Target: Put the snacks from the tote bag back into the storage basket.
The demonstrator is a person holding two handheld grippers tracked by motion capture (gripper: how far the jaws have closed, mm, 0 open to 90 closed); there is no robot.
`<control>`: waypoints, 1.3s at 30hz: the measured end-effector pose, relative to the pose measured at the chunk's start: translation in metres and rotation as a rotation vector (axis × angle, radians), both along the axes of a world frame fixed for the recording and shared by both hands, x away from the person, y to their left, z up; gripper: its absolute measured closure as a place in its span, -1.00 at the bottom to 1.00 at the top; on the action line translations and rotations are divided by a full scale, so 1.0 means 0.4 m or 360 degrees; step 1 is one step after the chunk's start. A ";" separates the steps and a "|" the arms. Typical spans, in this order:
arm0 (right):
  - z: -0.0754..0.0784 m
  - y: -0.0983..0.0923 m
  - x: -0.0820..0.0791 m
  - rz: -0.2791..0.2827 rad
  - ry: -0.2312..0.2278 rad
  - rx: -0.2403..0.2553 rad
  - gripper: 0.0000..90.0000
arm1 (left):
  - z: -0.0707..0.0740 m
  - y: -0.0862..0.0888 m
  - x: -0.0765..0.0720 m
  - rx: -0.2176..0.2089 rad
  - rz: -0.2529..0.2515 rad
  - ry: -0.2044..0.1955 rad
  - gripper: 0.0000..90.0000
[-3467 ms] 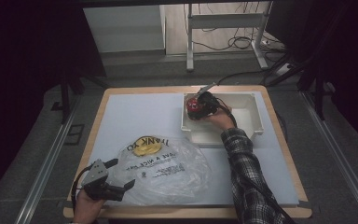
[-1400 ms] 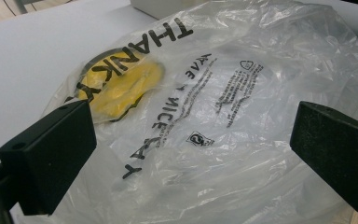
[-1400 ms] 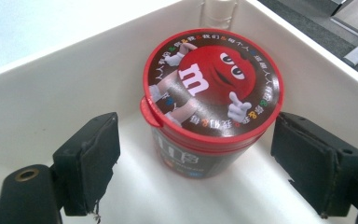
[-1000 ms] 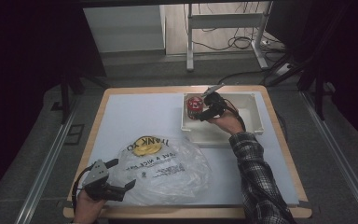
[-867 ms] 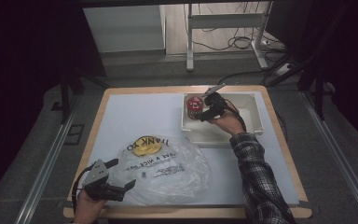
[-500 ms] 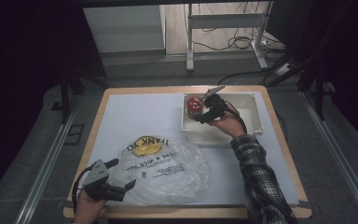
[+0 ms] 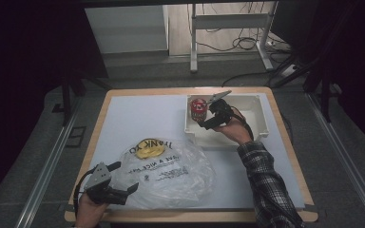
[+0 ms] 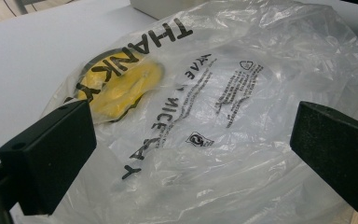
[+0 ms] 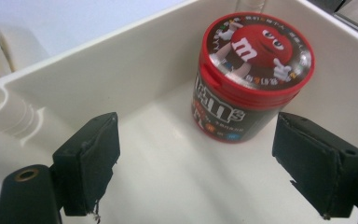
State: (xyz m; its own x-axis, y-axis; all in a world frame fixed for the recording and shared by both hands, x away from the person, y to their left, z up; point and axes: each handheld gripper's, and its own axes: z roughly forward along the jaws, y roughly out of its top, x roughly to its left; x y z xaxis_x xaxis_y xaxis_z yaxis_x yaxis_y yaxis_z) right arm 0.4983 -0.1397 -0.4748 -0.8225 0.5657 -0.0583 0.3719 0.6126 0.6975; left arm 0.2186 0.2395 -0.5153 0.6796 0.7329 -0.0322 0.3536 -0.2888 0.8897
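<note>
Right gripper view: red-lidded candy tub (image 9: 251,77) upright inside white bin (image 9: 98,79), close to bin's far wall, on bin's floor. Jaws of right gripper (image 9: 209,163) spread wide, gripping nothing; tub beyond and between them, nearer the right jaw, apart from both pads. Seen from high view, same tub (image 7: 198,109) in left end of bin (image 7: 254,128), with right gripper (image 7: 208,122) just beside it, inside bin, held by hand with plaid sleeve (image 7: 266,185).

Outward from bin, toward person's side: clear plastic bag (image 7: 164,171) flat on table, black lettering printed on it, yellow object (image 7: 147,149) inside at bag's end nearer bin. Left gripper (image 7: 123,178) at bag's near-left edge, jaws apart. Left gripper view: bag (image 8: 223,107) crumpled between widely spread jaws, pads not pressing on it, yellow object (image 8: 121,88) visible through film.

White sheet (image 7: 138,118) over wooden-edged table (image 7: 195,90) beneath bin and bag. Beyond bin: grey floor, white cabinet (image 7: 126,28), metal stand legs (image 7: 228,21), loose cables (image 7: 240,45); dark either side.
</note>
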 end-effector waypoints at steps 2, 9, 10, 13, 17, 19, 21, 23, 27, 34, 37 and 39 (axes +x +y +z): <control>-0.001 -0.003 -0.005 0.0006 0.0001 0.0007 -0.67 | 0.000 0.000 0.000 0.0001 0.0000 0.0000 -1.00; 0.003 -0.008 -0.024 -0.0009 0.0001 0.0027 -0.72 | 0.000 0.000 0.000 0.0000 -0.0001 0.0001 -1.00; 0.004 -0.008 -0.027 -0.0011 0.0002 0.0029 -0.73 | 0.000 0.000 0.000 0.0000 0.0000 0.0000 -1.00; 0.005 -0.010 -0.036 -0.0013 -0.0010 0.0023 -0.76 | 0.000 0.000 -0.001 -0.0002 -0.0001 0.0001 -1.00; 0.007 -0.013 -0.047 -0.0025 -0.0007 0.0031 -0.80 | 0.000 0.000 -0.001 -0.0003 0.0000 0.0000 -1.00; 0.007 -0.014 -0.054 -0.0025 -0.0007 0.0032 -0.82 | 0.000 0.000 -0.001 -0.0003 0.0000 0.0000 -1.00; 0.007 -0.016 -0.061 -0.0022 -0.0008 0.0023 -0.85 | 0.000 0.000 -0.001 -0.0004 0.0001 0.0000 -1.00; 0.007 -0.016 -0.068 -0.0017 -0.0014 0.0024 -0.87 | 0.000 0.000 -0.001 -0.0004 0.0000 0.0000 -1.00; 0.009 -0.020 -0.085 -0.0017 -0.0021 0.0039 -0.89 | 0.000 0.000 -0.001 -0.0005 -0.0001 0.0000 -1.00; 0.007 -0.024 -0.112 -0.0005 -0.0039 0.0039 -0.92 | 0.000 -0.001 -0.002 -0.0004 -0.0003 -0.0001 -1.00; 0.004 -0.027 -0.122 -0.0004 -0.0044 0.0049 -0.92 | 0.000 -0.001 -0.002 -0.0004 -0.0004 -0.0003 -1.00; 0.001 -0.030 -0.128 -0.0007 -0.0048 0.0053 -0.93 | 0.000 -0.001 -0.002 -0.0003 -0.0003 -0.0003 -1.00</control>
State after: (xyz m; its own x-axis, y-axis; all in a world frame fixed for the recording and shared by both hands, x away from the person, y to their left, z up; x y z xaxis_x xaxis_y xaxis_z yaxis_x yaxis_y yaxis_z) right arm 0.4472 -0.1518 -0.4744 -0.8183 0.5712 -0.0641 0.3529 0.5874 0.7283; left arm 0.2178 0.2390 -0.5152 0.6810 0.7316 -0.0325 0.3516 -0.2877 0.8909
